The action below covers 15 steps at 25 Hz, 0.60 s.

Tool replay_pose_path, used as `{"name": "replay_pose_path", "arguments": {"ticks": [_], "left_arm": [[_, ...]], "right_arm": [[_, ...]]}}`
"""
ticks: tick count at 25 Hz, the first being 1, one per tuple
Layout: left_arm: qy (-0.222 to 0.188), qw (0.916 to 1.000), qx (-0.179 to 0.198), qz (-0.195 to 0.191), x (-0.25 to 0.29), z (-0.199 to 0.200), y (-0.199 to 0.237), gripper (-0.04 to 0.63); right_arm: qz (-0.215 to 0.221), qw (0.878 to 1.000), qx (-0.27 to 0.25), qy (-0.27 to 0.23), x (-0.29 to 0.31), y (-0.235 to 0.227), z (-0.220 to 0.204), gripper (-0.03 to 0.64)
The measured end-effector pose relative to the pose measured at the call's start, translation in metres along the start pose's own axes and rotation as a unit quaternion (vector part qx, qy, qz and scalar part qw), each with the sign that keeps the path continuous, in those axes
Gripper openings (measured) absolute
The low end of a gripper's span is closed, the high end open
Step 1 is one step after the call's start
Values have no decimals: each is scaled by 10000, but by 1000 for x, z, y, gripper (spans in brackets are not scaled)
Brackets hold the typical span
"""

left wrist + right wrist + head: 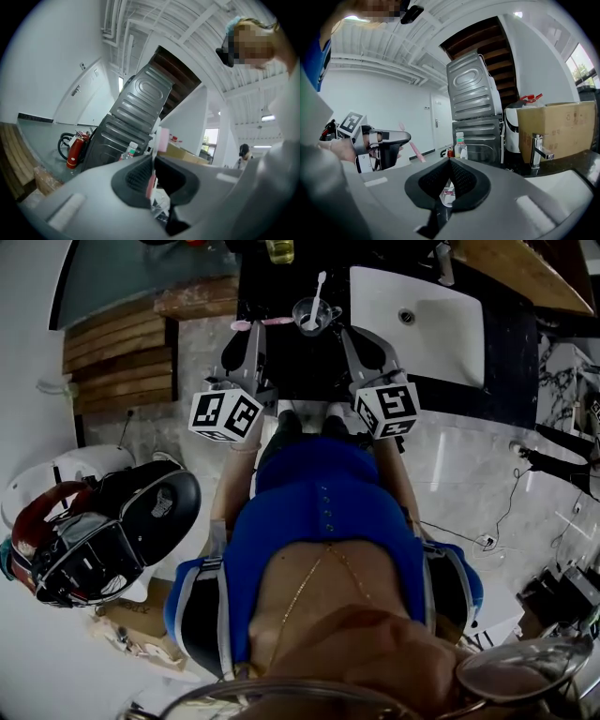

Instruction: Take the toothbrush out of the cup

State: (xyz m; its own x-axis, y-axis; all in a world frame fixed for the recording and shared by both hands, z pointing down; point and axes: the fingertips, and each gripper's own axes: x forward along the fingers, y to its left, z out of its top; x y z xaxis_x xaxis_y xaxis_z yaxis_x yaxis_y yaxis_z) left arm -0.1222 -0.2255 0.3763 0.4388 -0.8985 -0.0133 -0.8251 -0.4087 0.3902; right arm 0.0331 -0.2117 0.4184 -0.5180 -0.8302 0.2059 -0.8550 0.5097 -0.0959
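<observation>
My left gripper (152, 161): jaws pinched tight on the pink toothbrush (162, 139), grip is mid-handle, head sticks out past the pads. In the head view the toothbrush (262, 322) lies roughly level, clear of the cup (302, 307) and just left of it, over the dark bench (281, 367). My right gripper (449, 161): jaws closed, seemingly on the clear cup's wall (447, 193), steadying it. A white-handled thing (320, 292) stands in the cup, likely another brush. To do it well: firm pinch, carry the toothbrush left and away, don't knock the rim, right side holds the cup down.
</observation>
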Motion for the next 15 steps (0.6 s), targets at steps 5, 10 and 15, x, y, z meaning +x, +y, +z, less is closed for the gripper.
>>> {"name": "replay_pose_path", "arguments": {"ticks": [5, 10, 15], "left_arm": [[114, 9999, -26, 34, -2, -8, 2, 20], [288, 9996, -46, 67, -6, -20, 5, 20], [458, 9989, -98, 87, -6, -33, 8, 20]], "right_arm": [[33, 10000, -34, 28, 6, -2, 0, 2], [31, 10000, -57, 44, 11, -3, 0, 2], [6, 10000, -34, 79, 17, -7, -2, 2]]}}
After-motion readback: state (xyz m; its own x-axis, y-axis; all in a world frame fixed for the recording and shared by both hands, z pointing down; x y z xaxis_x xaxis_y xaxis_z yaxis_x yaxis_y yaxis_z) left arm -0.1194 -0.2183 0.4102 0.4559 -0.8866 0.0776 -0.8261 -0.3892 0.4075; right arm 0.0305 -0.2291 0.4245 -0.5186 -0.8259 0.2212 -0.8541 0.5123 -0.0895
